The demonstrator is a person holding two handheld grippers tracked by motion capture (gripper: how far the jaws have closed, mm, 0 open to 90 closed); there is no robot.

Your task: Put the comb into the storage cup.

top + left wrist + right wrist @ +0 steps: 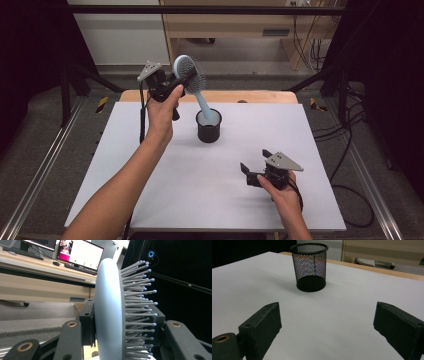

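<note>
Nearest the person, the right gripper (255, 169) rests low over the white table top (165, 200), held in the person's right hand (280, 187) at the near right of the board. Its two black jaws stand wide apart with nothing between them; in the right gripper view only bare white surface lies in the gap, and the jaws face the cup farther off.

Farther in, near the middle of the board and toward its far edge, stands the black wire-mesh pen cup (208, 126), upright and round, well apart from the right gripper.

Above the cup and to its left, the left gripper (182, 82) is raised off the table in the person's left hand (162, 107). It is clamped on the head of a pale blue plastic hairbrush with grey bristle pins (192, 75): in the left gripper view the jaws press the brush head from both sides, one against its smooth back, one among the pins. The brush hangs tilted, its handle slanting down and right, with the handle's end over the cup's mouth.
</note>
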